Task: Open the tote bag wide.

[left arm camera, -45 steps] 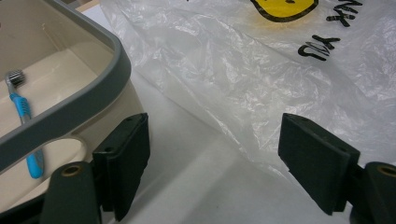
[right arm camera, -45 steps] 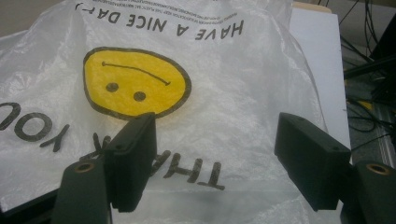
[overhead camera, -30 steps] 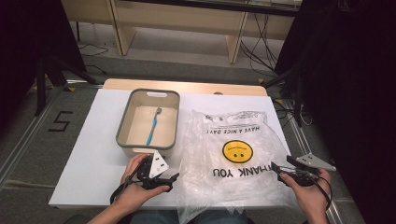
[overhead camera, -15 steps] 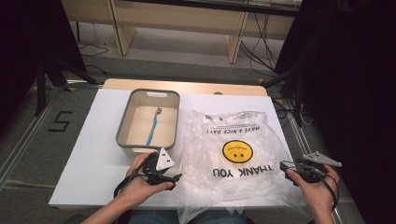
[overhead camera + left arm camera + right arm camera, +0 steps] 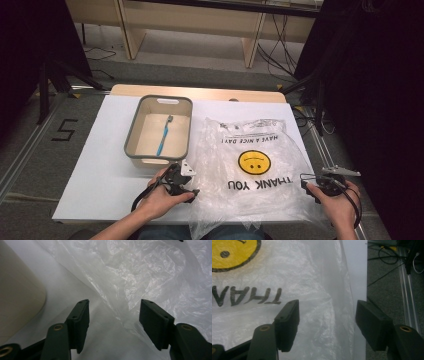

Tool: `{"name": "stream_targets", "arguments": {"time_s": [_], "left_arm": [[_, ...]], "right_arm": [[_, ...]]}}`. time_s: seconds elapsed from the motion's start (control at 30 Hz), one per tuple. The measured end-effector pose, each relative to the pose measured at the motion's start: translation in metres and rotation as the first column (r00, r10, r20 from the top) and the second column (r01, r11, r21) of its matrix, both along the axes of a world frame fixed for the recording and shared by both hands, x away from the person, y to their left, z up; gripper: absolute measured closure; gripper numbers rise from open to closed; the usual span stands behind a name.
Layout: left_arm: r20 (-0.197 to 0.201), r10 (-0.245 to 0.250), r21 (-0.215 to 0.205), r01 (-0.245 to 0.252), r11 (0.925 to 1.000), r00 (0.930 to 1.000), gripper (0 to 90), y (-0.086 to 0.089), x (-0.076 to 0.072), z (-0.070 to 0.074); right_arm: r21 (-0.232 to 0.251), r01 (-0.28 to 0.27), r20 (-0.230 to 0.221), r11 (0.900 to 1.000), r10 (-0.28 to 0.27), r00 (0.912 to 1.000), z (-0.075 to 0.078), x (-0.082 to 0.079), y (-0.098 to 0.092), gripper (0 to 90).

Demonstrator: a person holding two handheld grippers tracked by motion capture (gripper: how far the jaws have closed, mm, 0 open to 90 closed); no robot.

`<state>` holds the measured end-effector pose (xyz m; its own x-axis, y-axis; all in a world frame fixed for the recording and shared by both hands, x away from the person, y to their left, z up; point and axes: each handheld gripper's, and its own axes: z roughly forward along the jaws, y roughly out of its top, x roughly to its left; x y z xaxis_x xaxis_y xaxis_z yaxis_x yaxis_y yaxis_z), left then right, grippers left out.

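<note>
On the white counter (image 5: 100, 150) lies my clear plastic bag (image 5: 250, 170), flat, right of the grey tub (image 5: 132, 135). My left tool (image 5: 113, 315) gapes at its left edge, my right tool (image 5: 327, 317) gapes at its right edge, both empty.

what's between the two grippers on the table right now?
The plastic bag spans the stretch from the left gripper to the right gripper, seen in the high view. Each gripper view shows open jaws at a bag edge.
</note>
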<state>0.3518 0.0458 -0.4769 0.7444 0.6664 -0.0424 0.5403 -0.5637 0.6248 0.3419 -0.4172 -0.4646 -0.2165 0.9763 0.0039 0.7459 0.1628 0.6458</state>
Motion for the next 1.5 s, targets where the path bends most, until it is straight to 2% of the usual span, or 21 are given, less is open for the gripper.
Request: {"name": "stream_targets", "arguments": {"time_s": [0.1,0.17,0.27,0.3,0.37,0.4,0.43,0.47,0.53,0.57,0.63,0.67,0.77,1.0,1.27,1.5], "left_arm": [[-0.027,-0.002,-0.014,0.002,0.9999,0.9996,45.7,-0.003,0.004,-0.003],[-0.031,-0.007,-0.012,0.007,0.9999,0.9995,46.4,-0.004,0.005,-0.004],[-0.023,-0.007,0.0,0.007,1.0,0.9997,49.3,-0.005,0.006,-0.004],[-0.015,-0.007,0.01,0.007,0.9999,0.9999,54.0,-0.005,0.006,-0.004],[0.002,-0.007,0.023,0.007,0.9997,1.0,57.0,-0.005,0.006,-0.004],[0.005,-0.006,0.025,0.006,0.9997,1.0,62.4,-0.005,0.006,-0.003],[0.01,-0.006,0.025,0.006,0.9997,0.9999,62.4,-0.005,0.006,-0.004],[0.011,-0.007,0.026,0.007,0.9996,0.9999,68.9,-0.005,0.006,-0.003],[0.015,-0.014,0.029,0.014,0.9995,0.9998,72.4,-0.006,0.006,-0.003],[0.018,-0.016,0.034,0.015,0.9993,0.9997,80.2,-0.007,0.006,-0.003],[0.027,-0.026,0.057,0.024,0.9981,0.9993,88.4,-0.009,0.006,-0.001],[0.037,-0.025,0.063,0.023,0.9978,0.999,89.3,-0.01,0.006,-0.001],[0.086,-0.033,0.088,0.026,0.9958,0.9957,89.5,-0.012,0.008,0.007],[0.142,-0.015,0.108,-0.001,0.9941,0.9897,89.6,-0.016,0.023,0.026],[0.177,0.018,0.09,-0.034,0.9954,0.9841,89.6,-0.024,0.041,0.048],[0.172,0.076,0.063,-0.088,0.9941,0.9822,89.6,-0.022,0.06,0.057]], "right_arm": [[-0.001,0.0,-0.02,1.0,0.0,0.9998,-0.004,0.001,-0.001,43.5],[0.004,0.0,-0.026,1.0,0.0,0.9997,-0.005,0.002,-0.002,44.7],[0.017,0.002,-0.038,1.0,-0.002,0.9993,-0.007,0.001,-0.002,47.2],[0.009,0.005,-0.041,1.0,-0.005,0.9991,-0.007,0.001,-0.001,50.9],[0.006,0.006,-0.043,1.0,-0.006,0.9991,-0.007,0.001,-0.001,52.8],[0.001,0.004,-0.045,1.0,-0.004,0.999,-0.006,0.001,0.0,60.2],[0.001,0.004,-0.045,1.0,-0.004,0.999,-0.006,0.001,0.0,60.2],[-0.009,-0.004,-0.05,1.0,0.003,0.9987,-0.005,0.001,0.0,68.5],[-0.01,-0.008,-0.053,1.0,0.008,0.9986,-0.005,0.001,0.001,72.0],[-0.006,-0.022,-0.061,1.0,0.022,0.9979,-0.004,0.001,0.001,80.8],[0.006,-0.03,-0.069,1.0,0.03,0.9972,-0.004,0.001,0.003,86.8],[0.008,-0.033,-0.071,0.999,0.033,0.9969,-0.003,0.001,0.004,88.4],[0.017,-0.043,-0.07,0.999,0.044,0.9965,-0.001,-0.001,0.006,90.0],[0.036,-0.044,-0.069,0.998,0.047,0.9965,0.006,-0.007,0.01,90.0],[0.048,-0.029,-0.062,0.998,0.032,0.9976,0.012,-0.013,0.011,90.0],[0.058,-0.032,-0.074,0.998,0.037,0.9966,0.013,-0.014,0.014,90.0]]}}
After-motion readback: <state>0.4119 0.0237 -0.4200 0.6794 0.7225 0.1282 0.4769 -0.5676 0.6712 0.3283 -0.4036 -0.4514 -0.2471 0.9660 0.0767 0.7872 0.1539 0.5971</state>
